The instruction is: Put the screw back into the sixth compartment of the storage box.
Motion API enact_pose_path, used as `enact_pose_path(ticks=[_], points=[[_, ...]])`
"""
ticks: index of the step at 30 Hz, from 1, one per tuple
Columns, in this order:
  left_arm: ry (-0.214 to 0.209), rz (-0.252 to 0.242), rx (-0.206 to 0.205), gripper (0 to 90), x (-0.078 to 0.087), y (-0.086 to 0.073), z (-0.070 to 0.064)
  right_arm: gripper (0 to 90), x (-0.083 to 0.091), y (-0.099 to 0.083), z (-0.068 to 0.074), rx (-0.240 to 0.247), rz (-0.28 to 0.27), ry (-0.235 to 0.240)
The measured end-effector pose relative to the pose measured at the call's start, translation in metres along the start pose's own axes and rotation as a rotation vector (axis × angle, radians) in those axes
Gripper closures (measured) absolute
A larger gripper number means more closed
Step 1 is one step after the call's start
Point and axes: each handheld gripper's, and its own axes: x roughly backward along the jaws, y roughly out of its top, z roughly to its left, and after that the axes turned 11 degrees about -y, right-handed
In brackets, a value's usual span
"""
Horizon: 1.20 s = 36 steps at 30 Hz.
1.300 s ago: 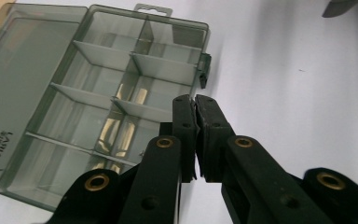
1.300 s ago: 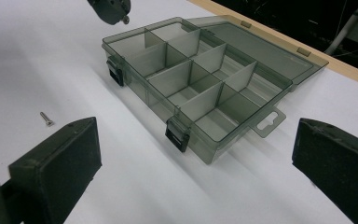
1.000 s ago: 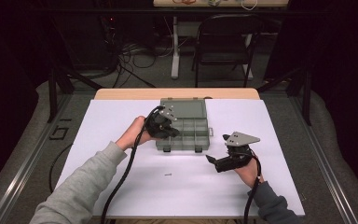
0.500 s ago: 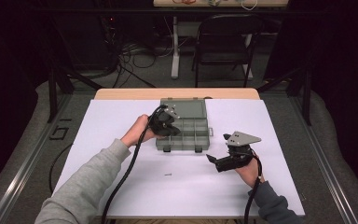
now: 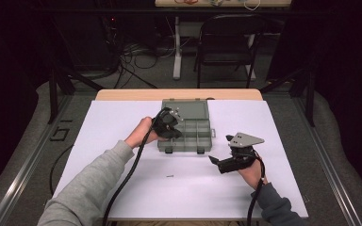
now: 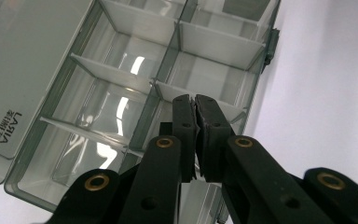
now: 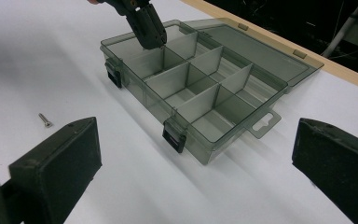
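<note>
Left hand-held gripper (image 6: 195, 100) closed above compartment box (image 5: 185, 127) | right hand-held gripper (image 7: 191, 154) open | screw (image 7: 45, 120) waits: approach low, pinch shank.

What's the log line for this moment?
left gripper: shut, over organizer box | right gripper: open, idle on white sheet | screw: loose on sheet

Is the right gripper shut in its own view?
No, the right gripper is open: its two black fingers stand far apart at the frame's sides, with the translucent grey plastic compartment box lying between them farther off.
</note>
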Motion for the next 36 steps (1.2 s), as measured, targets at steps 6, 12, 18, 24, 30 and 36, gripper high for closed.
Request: enact_pose_path(ticks=[6, 12, 18, 24, 30, 36], points=[[-0.002, 0.018, 0.009, 87.2, -0.003, -0.001, 0.002, 0.3, 0.0, 0.0, 0.0, -0.001, -0.002, -0.001], [-0.007, 0.03, 0.027, 87.2, -0.007, -0.004, 0.004, 0.3, 0.0, 0.0, 0.0, 0.0, -0.002, 0.001], [-0.009, 0.04, 0.037, 87.1, -0.01, -0.005, 0.006, 0.3, 0.0, 0.0, 0.0, -0.002, 0.002, 0.001], [-0.011, 0.015, 0.071, 83.0, -0.013, -0.007, 0.007, 0.3, 0.0, 0.0, 0.0, 0.002, -0.003, -0.001], [-0.012, -0.026, 0.075, 64.5, -0.009, -0.009, 0.003, 0.3, 0.0, 0.0, 0.0, 0.0, -0.003, -0.001], [0.001, -0.023, 0.055, 39.2, -0.005, -0.014, -0.007, 0.3, 0.0, 0.0, -0.001, 0.001, 0.0, 0.001]])
